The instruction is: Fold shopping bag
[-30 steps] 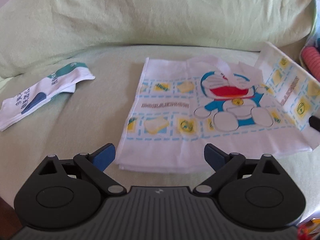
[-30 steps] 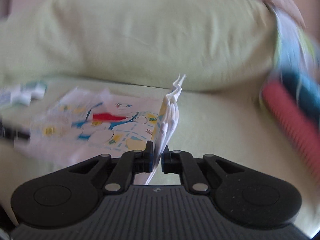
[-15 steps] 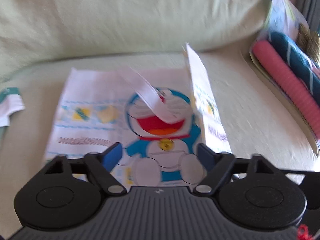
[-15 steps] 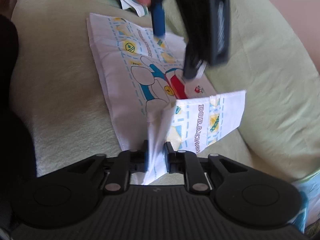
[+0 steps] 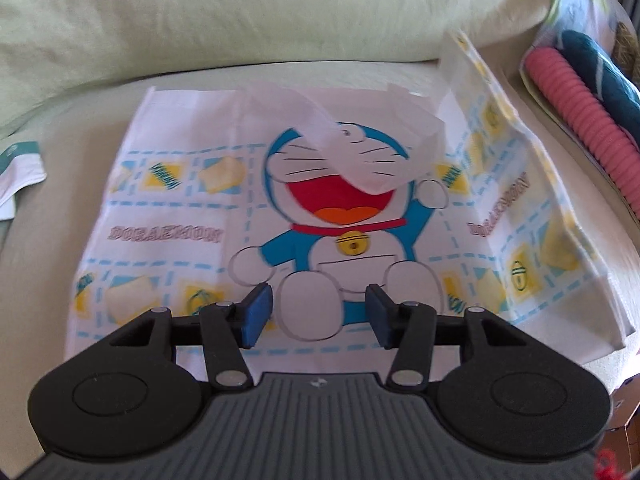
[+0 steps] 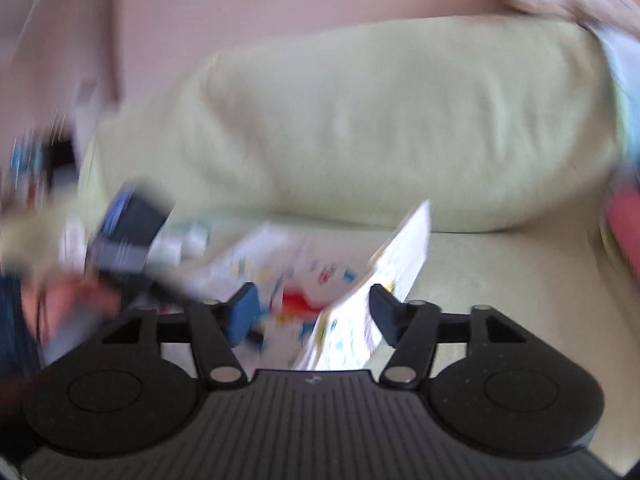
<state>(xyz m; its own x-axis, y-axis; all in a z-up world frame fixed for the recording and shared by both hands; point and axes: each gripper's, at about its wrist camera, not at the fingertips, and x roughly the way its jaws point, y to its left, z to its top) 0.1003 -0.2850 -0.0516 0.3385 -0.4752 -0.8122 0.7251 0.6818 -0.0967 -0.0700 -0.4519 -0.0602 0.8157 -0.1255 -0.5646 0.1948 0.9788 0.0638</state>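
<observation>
The white shopping bag with a blue cartoon cat print lies flat on the pale green sofa seat. Its right side panel stands raised, and a white handle strap curls over the print. My left gripper hovers open over the bag's near edge, with nothing between its blue pads. In the blurred right wrist view, my right gripper is open; the raised bag panel stands loose between its fingers. The other gripper shows as a dark blur at the left.
The green sofa back cushion runs behind the bag. A folded white-and-teal bag lies at the left. A pink ribbed roll and dark blue cloth sit at the right edge.
My right gripper has opened and let go of the bag's side panel, which now stands free. My left gripper has narrowed slightly and shifted left over the bag's near edge.
</observation>
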